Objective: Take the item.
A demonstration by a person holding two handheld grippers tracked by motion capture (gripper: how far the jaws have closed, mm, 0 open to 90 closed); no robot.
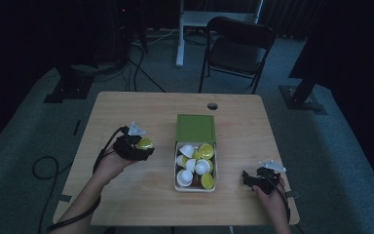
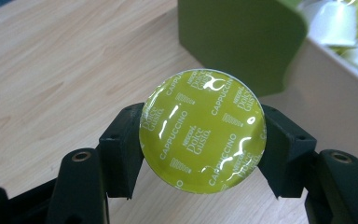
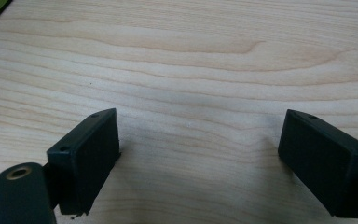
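Tabletop (image 1: 126,195): light wood, square-cornered, a cable hole near the far edge. Broad bare stretches lie left and right of the middle; the near edge runs just behind both hands.

Box (image 1: 195,187): white tray at the middle, its green lid (image 1: 195,128) standing just beyond the far end. Filled loosely with white and green capsules, some tipped on their sides.

Left gripper (image 1: 141,146): held left of the box and apart from it, clamped on a capsule (image 2: 203,130) across its rim. The green foil top faces the gripper's camera; both pads sit squarely on opposite sides.

Right gripper (image 1: 251,179): low over bare wood to the right of the box, jaws spread wide with nothing between them.

Handling note, by judgement: the capsule looks to be in transfer between box and tabletop. Keep the squeeze light, since the foil and thin rim would dent. Set it down flat on its base in the open wood to the left, well inside the tabletop's edge, and release only once it rests. The box wall and lid are the nearest obstacles; swing clear of both.
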